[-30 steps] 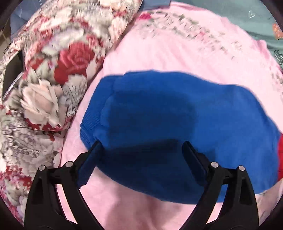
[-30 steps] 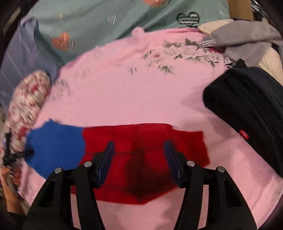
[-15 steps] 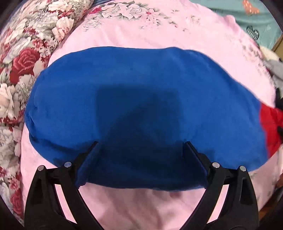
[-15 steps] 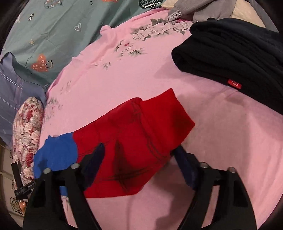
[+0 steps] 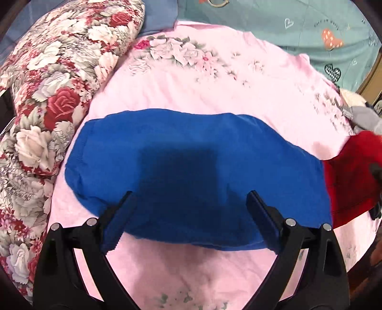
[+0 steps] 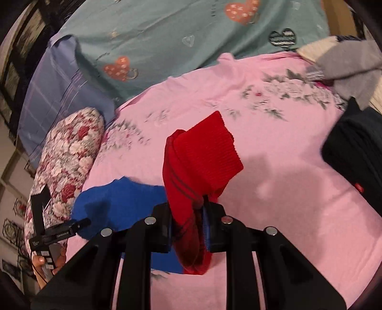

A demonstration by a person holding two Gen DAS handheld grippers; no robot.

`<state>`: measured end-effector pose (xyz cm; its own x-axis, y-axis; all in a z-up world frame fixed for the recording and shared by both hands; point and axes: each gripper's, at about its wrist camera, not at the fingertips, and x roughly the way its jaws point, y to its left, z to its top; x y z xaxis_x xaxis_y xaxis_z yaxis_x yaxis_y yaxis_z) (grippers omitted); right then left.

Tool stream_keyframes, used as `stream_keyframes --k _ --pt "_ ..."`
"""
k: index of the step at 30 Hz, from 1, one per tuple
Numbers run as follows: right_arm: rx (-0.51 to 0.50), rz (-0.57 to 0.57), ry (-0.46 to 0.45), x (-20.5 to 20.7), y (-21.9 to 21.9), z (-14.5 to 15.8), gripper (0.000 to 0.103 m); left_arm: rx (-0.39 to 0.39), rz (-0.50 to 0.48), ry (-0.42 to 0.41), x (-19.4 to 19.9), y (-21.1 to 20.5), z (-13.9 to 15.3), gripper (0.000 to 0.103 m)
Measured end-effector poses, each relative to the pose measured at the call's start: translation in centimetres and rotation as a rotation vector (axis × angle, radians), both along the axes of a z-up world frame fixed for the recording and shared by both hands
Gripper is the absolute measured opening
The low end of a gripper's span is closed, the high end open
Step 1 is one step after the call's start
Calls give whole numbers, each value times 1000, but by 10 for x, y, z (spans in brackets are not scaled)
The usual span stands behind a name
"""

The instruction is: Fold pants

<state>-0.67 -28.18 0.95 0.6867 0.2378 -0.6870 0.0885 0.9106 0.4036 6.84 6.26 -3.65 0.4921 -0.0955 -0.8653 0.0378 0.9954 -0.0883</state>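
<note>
The right gripper (image 6: 186, 221) has just been closing and its fingers (image 6: 164, 229) pinch a bunched fold of the pants (image 6: 203, 155), lifting that end. The left gripper (image 5: 191, 214) points steeply down with its fingers (image 5: 119, 219) spread wide, nothing pinched between them. A hand (image 6: 45, 264) holds its handle.

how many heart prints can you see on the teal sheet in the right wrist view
4: an orange heart at the top, an orange heart toward the left, a dark striped heart at the right, and a faint outlined heart between them. Others may lie outside the frame.
</note>
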Motion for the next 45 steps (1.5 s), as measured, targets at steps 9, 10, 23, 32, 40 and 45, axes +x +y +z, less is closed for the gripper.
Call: stream_keyframes --k 9,10,23,32,40,45 --pt "-20 296 225 49 123 -71 67 -3 33 37 -11 13 -9 94" --pt "49 330 211 47 120 -67 67 0 37 38 -10 14 -10 94" --pt "-78 165 252 43 34 -99 10 11 -154 53 10 -81 -7 94" --pt "-21 153 108 35 22 -66 14 74 -242 77 23 -139 -25 95" --pt "-5 135 202 83 10 -103 15 11 -167 217 47 -127 -65 98" --pt "41 139 192 59 2 -92 18 5 -196 186 42 -119 -52 98"
